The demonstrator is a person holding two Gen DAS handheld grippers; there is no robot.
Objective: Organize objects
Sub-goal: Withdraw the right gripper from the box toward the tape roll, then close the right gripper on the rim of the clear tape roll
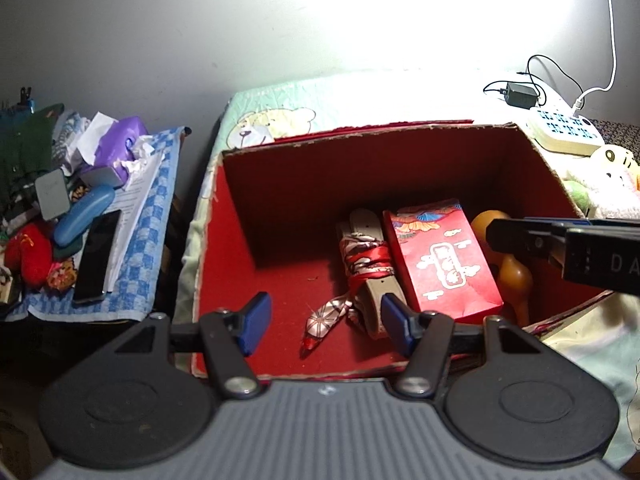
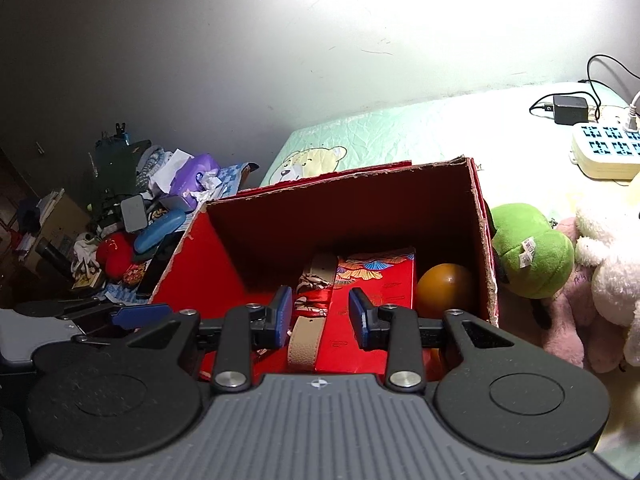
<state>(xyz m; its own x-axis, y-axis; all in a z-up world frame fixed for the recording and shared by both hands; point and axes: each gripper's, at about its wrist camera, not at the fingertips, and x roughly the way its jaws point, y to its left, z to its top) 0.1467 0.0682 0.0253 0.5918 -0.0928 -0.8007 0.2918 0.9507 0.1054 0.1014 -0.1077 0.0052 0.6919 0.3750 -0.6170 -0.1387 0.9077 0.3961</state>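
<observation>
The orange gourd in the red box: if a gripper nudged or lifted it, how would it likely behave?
The gourd looks smooth and glossy, so the fingers may slip on it. Its rounded bulbs suggest it would roll or rock when pushed, though the red packet and box wall hem it in. It seems rigid, probably light if hollow.

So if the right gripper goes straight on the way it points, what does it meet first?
Likely the tan belt with a scarf around it, beside the red packet, between the open right gripper fingers; depth is unclear.
</observation>
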